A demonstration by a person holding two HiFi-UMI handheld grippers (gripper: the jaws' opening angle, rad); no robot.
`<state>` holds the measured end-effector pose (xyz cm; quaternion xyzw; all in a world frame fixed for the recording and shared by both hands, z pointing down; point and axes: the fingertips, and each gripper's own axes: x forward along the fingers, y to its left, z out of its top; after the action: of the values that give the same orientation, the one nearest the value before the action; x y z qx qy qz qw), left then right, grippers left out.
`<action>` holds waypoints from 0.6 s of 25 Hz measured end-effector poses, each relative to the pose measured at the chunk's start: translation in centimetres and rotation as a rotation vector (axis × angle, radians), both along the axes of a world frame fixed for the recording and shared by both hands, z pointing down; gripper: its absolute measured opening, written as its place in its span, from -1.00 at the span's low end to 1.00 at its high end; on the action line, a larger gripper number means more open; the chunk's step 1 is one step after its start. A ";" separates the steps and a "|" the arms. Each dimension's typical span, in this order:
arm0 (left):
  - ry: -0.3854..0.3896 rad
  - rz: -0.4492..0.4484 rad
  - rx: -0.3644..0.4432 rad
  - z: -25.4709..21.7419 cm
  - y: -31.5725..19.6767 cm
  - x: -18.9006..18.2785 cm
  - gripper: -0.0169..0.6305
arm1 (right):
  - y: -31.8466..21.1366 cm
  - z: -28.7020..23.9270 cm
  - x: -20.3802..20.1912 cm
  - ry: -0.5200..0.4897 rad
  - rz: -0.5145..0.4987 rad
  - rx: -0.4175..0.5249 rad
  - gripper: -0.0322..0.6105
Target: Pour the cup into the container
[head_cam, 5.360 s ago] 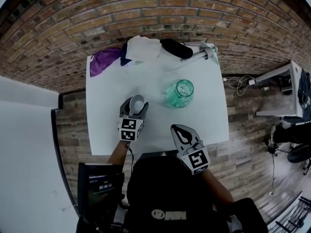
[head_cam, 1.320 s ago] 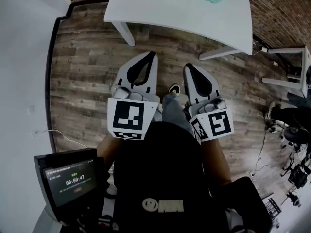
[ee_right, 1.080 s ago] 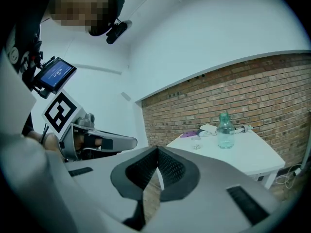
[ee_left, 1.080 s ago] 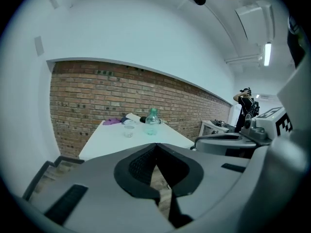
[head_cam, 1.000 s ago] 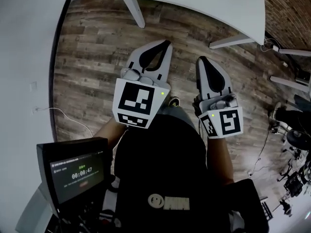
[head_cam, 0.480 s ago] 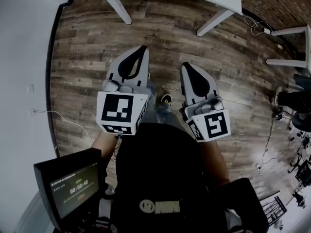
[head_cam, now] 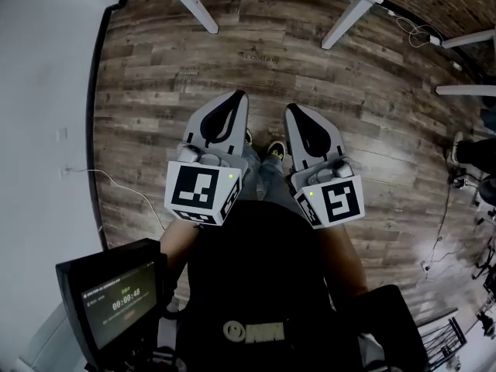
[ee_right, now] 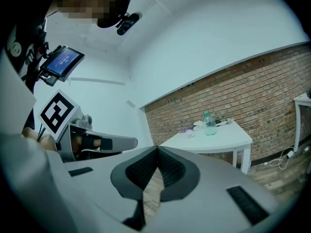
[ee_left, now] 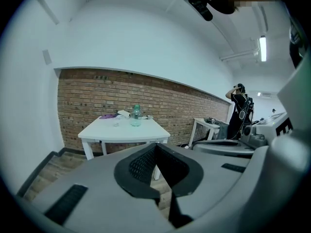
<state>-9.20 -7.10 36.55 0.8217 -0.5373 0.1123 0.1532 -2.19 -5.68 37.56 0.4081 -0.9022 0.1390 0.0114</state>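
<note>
White surface [ee_left: 112, 131]: carrying cup [ee_left: 115, 123] and container [ee_left: 135, 116], well apart from the jaws.
Jaws: pressing together on left gripper [head_cam: 235, 99] and right gripper [head_cam: 294, 115], gripping nothing.
Risk: reaching in unopened, jaws may be toppling the cup.

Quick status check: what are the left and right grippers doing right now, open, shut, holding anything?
Left gripper: shut, nothing between the jaws.
Right gripper: shut, nothing between the jaws.

Table [head_cam: 346, 20]: top edge cuts it; we see only legs and rim.
Cup [ee_left: 115, 124]: too small for us to judge contents.
Timer screen [head_cam: 124, 301]: digits blurred.
</note>
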 end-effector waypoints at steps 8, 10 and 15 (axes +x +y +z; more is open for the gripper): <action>0.023 0.000 0.005 0.0 3.3 -1.3 -0.94 | 3.3 0.1 -3.3 0.014 -0.034 -0.001 -0.89; 0.030 0.003 0.004 0.1 4.0 -2.2 -0.94 | 3.9 -0.1 -3.9 0.027 -0.025 0.006 -0.89; 0.045 0.022 0.016 -0.3 6.5 -3.7 -0.94 | 6.3 -0.6 -4.2 0.055 0.037 0.011 -0.89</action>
<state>-12.93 -0.61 36.26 0.8312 -0.5253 0.0912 0.1576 -6.38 0.64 36.95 0.4286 -0.8945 0.1231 0.0314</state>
